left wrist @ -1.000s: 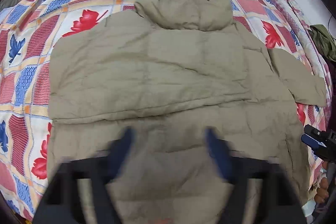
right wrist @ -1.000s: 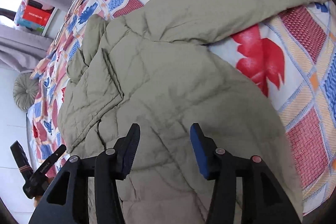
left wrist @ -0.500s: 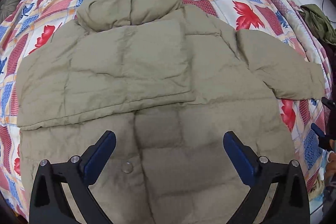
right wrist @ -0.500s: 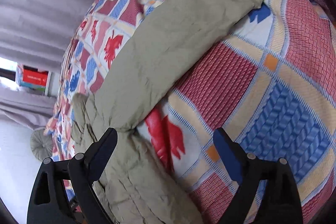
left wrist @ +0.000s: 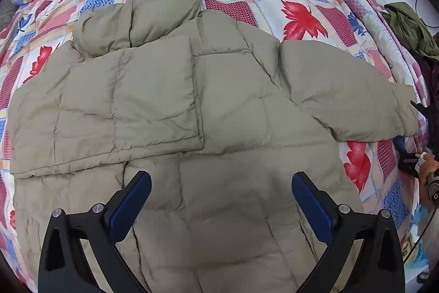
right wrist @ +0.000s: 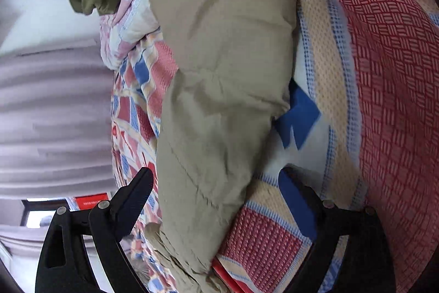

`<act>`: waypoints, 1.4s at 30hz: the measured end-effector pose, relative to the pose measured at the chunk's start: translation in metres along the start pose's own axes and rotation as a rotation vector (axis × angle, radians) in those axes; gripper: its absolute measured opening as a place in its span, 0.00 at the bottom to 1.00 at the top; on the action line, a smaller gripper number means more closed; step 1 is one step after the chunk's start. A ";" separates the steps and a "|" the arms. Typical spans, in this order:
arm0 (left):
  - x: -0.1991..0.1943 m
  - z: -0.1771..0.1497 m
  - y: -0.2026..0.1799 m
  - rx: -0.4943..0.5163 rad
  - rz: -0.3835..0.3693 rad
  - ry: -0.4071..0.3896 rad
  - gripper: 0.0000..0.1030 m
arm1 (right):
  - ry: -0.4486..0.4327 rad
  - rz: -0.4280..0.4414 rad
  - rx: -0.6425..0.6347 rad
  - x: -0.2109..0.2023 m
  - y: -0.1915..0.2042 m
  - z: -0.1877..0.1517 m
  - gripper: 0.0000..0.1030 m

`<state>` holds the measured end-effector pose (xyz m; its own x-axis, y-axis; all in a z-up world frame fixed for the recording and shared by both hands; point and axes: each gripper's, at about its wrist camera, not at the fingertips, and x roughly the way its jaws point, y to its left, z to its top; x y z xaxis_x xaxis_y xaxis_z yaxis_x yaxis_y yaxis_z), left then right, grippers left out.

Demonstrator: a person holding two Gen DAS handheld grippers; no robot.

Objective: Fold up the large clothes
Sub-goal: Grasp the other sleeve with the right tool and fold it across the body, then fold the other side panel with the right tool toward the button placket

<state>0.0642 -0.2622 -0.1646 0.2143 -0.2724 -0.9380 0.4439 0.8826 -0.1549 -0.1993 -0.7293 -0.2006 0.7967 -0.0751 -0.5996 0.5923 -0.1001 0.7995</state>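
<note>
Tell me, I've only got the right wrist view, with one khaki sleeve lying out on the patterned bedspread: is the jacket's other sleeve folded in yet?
Observer: Yes, the other sleeve lies folded flat across the body of the puffer jacket.
Operator: Where's the left gripper?
Observer: The left gripper hovers open over the jacket's lower half, with nothing between its fingers.
Operator: Which way does the collar point?
Observer: The collar lies at the far end, away from that gripper.
</note>
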 end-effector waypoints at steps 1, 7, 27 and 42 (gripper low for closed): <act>0.000 0.001 0.000 -0.002 0.004 0.000 0.99 | -0.012 0.017 0.026 0.002 -0.001 0.005 0.91; -0.004 0.004 0.004 -0.015 0.005 -0.011 0.99 | -0.003 0.059 0.068 0.020 0.008 0.024 0.84; -0.036 0.024 0.103 -0.136 0.085 -0.119 0.99 | 0.269 0.208 -0.547 0.069 0.211 -0.093 0.07; -0.014 0.014 0.183 -0.237 0.048 -0.070 0.99 | 0.606 -0.153 -1.176 0.197 0.181 -0.370 0.07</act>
<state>0.1543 -0.1019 -0.1752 0.2933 -0.2469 -0.9236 0.2172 0.9580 -0.1871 0.1094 -0.3950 -0.1613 0.4585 0.3409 -0.8207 0.1862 0.8662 0.4638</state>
